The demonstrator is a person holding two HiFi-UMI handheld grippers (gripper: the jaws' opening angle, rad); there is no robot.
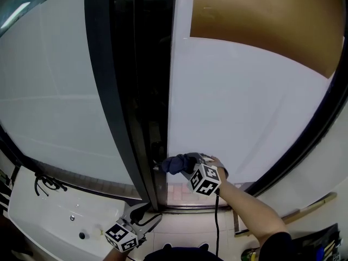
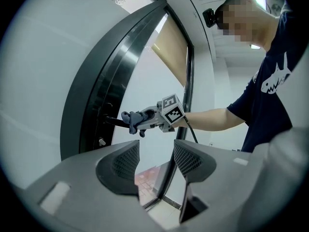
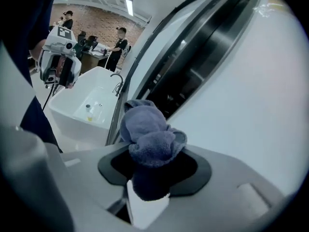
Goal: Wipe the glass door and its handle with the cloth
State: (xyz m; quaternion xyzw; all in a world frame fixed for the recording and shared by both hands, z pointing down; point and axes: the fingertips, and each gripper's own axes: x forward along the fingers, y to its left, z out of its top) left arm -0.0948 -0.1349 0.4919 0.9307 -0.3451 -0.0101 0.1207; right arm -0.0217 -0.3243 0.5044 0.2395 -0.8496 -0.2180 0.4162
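The glass door (image 1: 234,107) has frosted white panes and a dark frame (image 1: 130,91). My right gripper (image 1: 182,163) is shut on a bunched blue-grey cloth (image 1: 173,163) and holds it against the door's dark handle (image 2: 112,121) at the frame's edge. In the right gripper view the cloth (image 3: 149,132) bulges out from between the jaws, close to the frame. Low and left of the door, my left gripper (image 1: 145,215) hangs open with nothing in it. In its own view the open left gripper (image 2: 152,164) looks up at the right gripper (image 2: 152,116) and the cloth (image 2: 133,121).
A white basin (image 1: 49,222) with a black tap (image 1: 46,182) stands at the lower left, close to the left gripper. A brown panel (image 1: 261,20) shows behind the upper right pane. Several people (image 3: 117,45) stand far back in the room.
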